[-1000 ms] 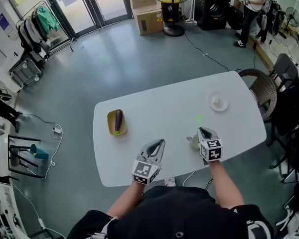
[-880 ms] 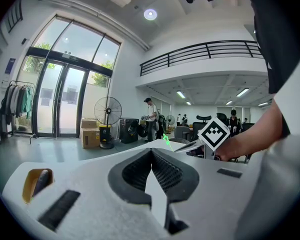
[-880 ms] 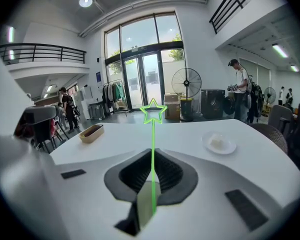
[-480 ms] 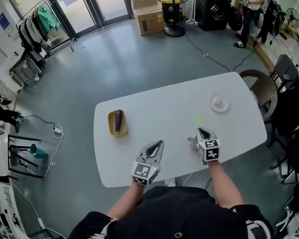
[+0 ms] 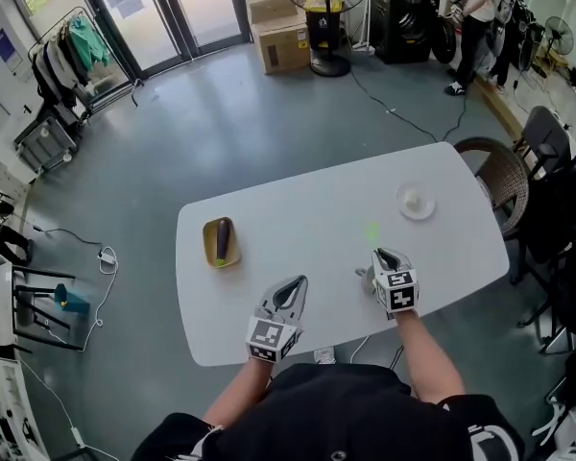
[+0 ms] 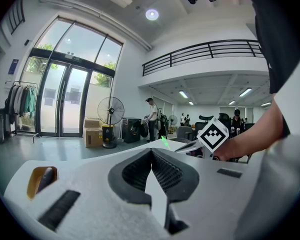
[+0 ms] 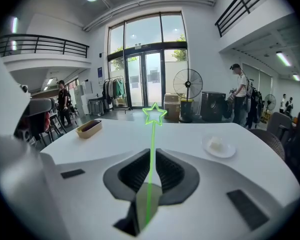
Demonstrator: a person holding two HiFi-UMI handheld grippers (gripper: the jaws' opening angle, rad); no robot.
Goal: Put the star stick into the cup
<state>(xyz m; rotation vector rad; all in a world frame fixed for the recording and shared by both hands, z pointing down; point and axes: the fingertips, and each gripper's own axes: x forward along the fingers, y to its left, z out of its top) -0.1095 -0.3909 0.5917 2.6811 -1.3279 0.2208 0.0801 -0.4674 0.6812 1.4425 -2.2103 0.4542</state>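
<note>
The star stick (image 7: 154,114) is a thin bright green rod with a star outline at its tip. My right gripper (image 7: 152,156) is shut on its lower part, and the star (image 5: 372,230) points away over the white table (image 5: 317,214). A small grey-green cup (image 5: 366,278) stands on the table just left of the right gripper (image 5: 384,255), partly hidden by it. My left gripper (image 5: 295,286) rests shut and empty near the table's front edge, its jaws (image 6: 151,151) pressed together. In the left gripper view the star's tip (image 6: 165,143) shows beside the right gripper's marker cube (image 6: 212,135).
A yellow dish holding a dark eggplant (image 5: 221,241) sits at the table's left, also seen as the yellow dish (image 7: 89,127). A white plate with a pale lump (image 5: 416,201) lies at the right. Chairs (image 5: 504,176) stand off the right end. A person (image 5: 470,12) stands far back.
The head view has shifted slightly. Both grippers stay at about the same places by the table's near edge, and the right one still holds the stick.
</note>
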